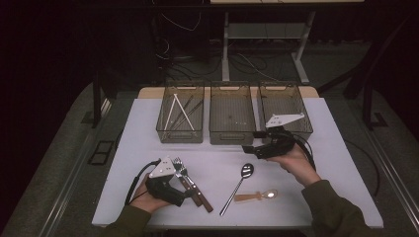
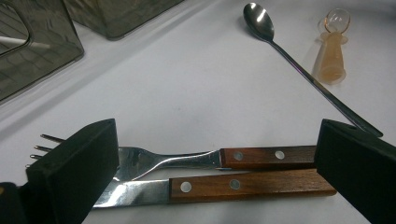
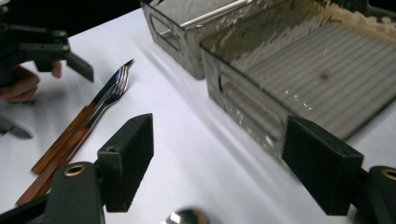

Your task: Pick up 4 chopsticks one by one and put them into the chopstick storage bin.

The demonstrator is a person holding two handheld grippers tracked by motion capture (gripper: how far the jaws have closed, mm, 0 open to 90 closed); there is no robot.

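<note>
A fork and a knife with wooden handles lie side by side on the white table at the front left. My left gripper is open, its jaws standing wide apart over the pair, one by the tines and one by the handle ends, without pressing on them. In the high view the left gripper rests low beside the fork and knife. My right gripper hovers in front of the middle bin; in its own view the right gripper is open with nothing between its jaws.
A long metal spoon and a small amber plastic spoon lie at the front centre. Three clear bins stand in a row at the back; the left bin holds chopsticks, and the right bin looks bare.
</note>
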